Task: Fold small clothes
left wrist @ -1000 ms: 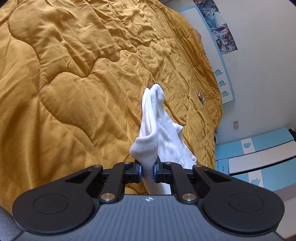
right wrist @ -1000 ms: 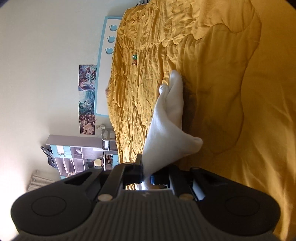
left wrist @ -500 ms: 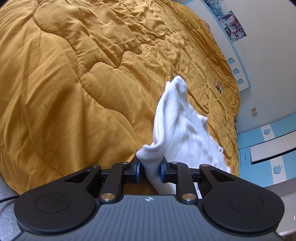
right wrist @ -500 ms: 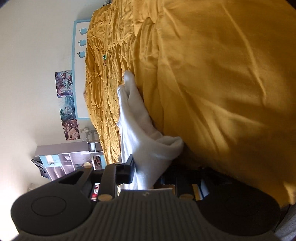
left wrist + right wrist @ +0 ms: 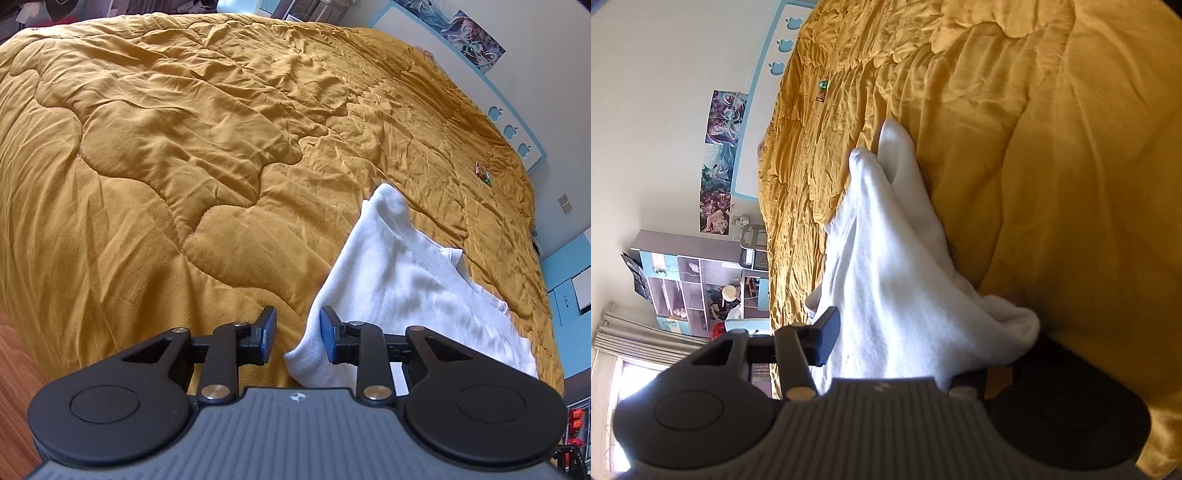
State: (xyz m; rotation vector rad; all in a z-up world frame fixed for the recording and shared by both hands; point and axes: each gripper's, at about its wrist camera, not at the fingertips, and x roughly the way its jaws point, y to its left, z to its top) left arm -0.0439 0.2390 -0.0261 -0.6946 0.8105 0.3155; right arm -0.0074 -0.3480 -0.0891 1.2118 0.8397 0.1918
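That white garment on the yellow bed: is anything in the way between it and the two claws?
Nothing visible is. The white garment lies on the quilt, its edge between the opening jaws of the left claw. It also lies between the opening jaws of the right claw.

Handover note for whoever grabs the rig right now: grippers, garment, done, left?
Left gripper: jaws opening, not clamped; one pad beside the white garment's cuffed edge.
Right gripper: jaws opening, cloth lying loose between the fingers.
Garment: lies on the mustard quilt, doubled over, two rounded ends pointing away.
Done: one fold laid down and being released.
Left: probably back both grippers off, check the edges line up, then fold again if needed.
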